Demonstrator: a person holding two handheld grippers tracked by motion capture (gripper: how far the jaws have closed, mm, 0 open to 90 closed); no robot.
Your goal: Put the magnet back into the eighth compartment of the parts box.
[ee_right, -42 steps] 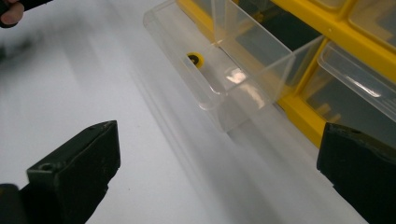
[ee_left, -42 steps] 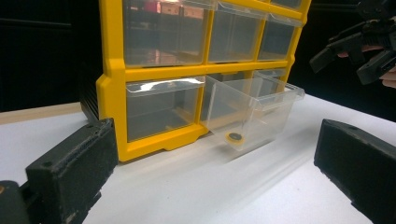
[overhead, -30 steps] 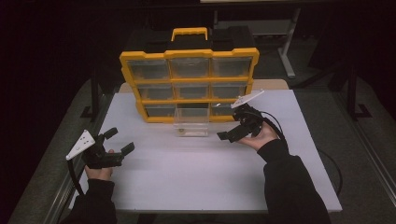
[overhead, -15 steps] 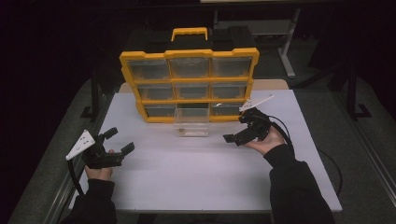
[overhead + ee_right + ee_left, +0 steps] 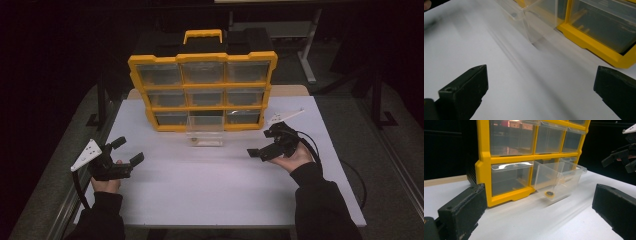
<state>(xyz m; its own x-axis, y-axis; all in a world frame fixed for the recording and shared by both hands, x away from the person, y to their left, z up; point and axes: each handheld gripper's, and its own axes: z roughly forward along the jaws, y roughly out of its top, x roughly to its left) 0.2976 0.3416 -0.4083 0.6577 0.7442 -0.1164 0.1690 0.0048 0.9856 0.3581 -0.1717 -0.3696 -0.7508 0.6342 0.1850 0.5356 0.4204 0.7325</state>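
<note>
On the white table (image 5: 210,190), both tongs gape with nothing between them: the right gripper (image 5: 261,150) hangs just right of the clear plastic drawer (image 5: 205,131), pulled out of the yellow organiser cabinet (image 5: 202,90) probably for reaching its small dark disc (image 5: 548,194); the left gripper (image 5: 128,151) rests far left, palm low

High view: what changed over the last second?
The right gripper backed away from the yellow nine-drawer organiser toward the person, jaws open and empty. The left gripper, the pulled-out clear plastic drawer and the small round piece inside it stayed put.
</note>
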